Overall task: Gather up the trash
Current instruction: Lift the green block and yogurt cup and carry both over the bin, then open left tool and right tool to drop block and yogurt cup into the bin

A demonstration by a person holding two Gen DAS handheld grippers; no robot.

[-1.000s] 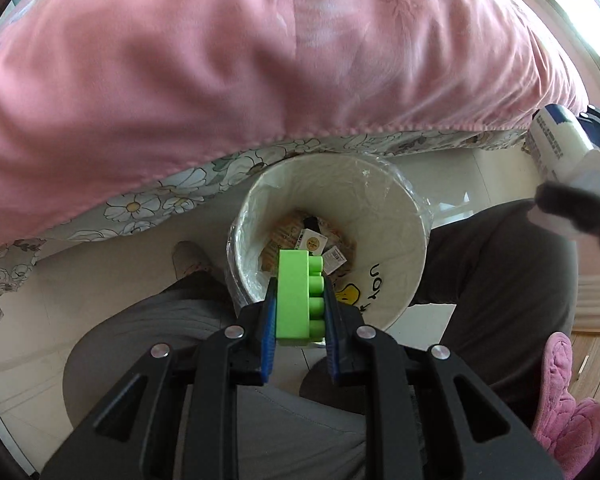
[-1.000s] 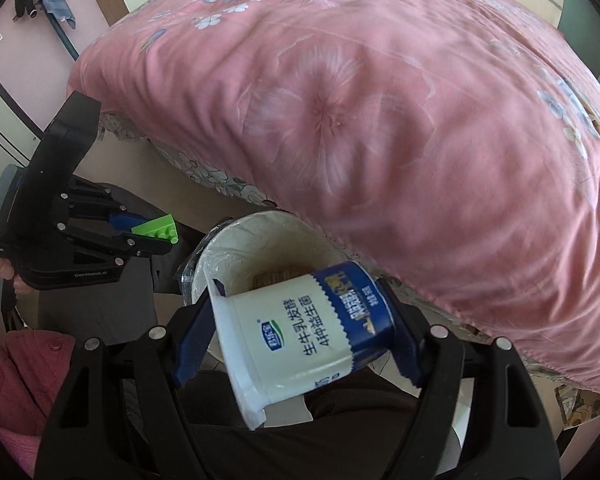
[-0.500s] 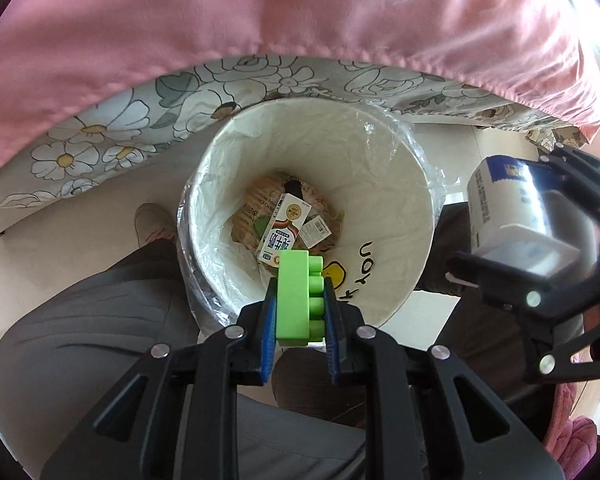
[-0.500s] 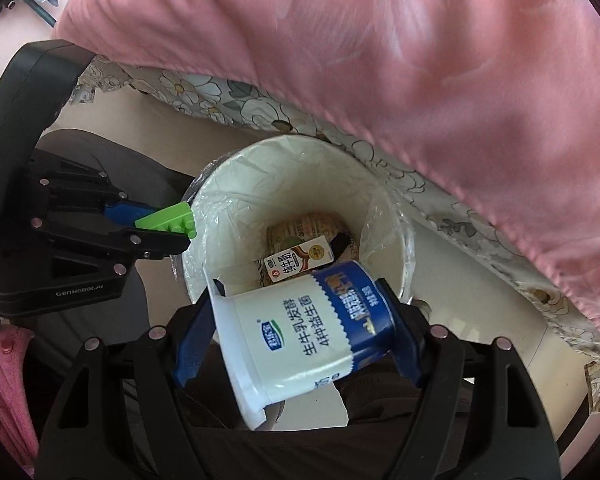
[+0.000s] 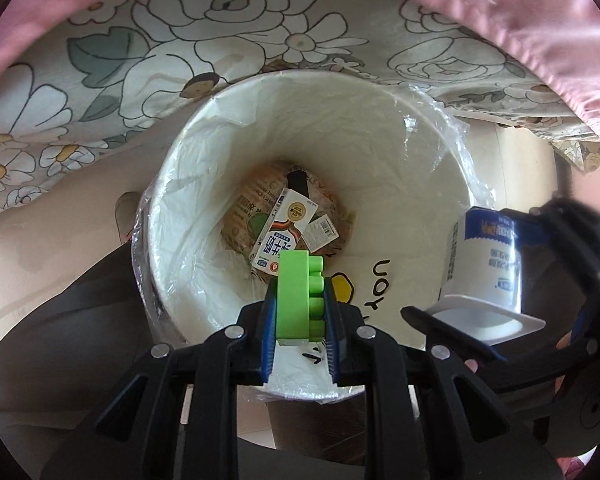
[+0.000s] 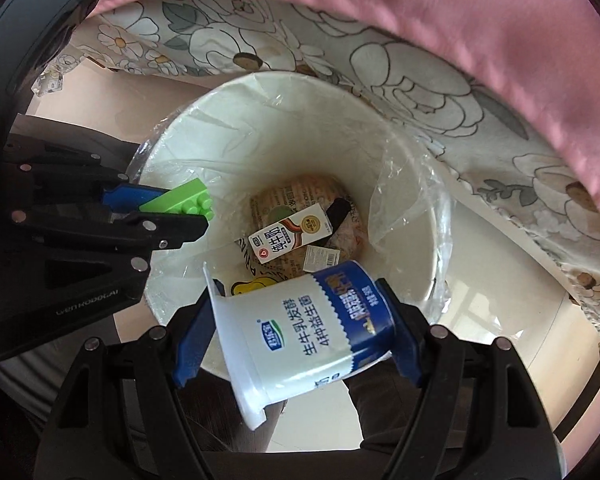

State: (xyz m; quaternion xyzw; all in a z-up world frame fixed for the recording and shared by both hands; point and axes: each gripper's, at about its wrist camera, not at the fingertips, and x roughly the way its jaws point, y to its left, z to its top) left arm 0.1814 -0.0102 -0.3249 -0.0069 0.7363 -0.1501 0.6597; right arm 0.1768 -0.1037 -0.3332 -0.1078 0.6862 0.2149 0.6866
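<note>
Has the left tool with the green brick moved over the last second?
Yes. The left tool, shut on the green brick, has come down toward the trash bin: the bin's mouth now fills far more of the left wrist view.

Both claws, left (image 5: 299, 300) and right (image 6: 300, 330), have dropped closer over the bin (image 5: 412, 128).

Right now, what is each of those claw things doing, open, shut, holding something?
Left gripper: shut on the green toy brick, above the trash bin.
Right gripper: shut on the yogurt cup, above the same bin.
</note>
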